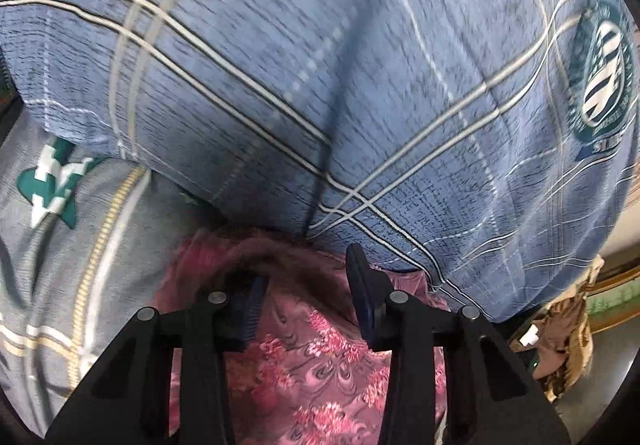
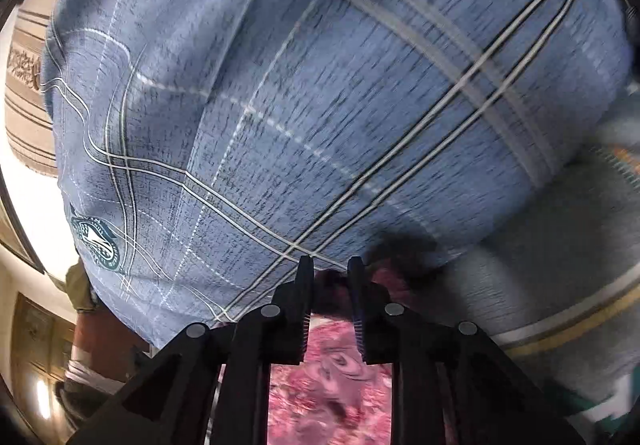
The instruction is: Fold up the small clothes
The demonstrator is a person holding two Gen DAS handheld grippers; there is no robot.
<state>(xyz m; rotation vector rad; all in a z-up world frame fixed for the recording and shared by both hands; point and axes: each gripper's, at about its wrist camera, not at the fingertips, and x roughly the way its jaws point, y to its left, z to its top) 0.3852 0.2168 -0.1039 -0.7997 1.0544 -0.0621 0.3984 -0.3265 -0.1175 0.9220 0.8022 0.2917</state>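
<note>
The pink floral fabric garment [image 1: 320, 357] lies crumpled, unfolded, just below the blue plaid pillow [image 1: 320, 85], with the left gripper [image 1: 308, 297] spread around a fold and the right gripper [image 2: 330, 297] narrowly parted over it.

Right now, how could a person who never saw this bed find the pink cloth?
Start from the big blue plaid pillow that fills the view. Under its near edge lies the pink cloth, between the left gripper's jaws. It alone has a pink flower print; the grey cover beside it is striped.
</note>
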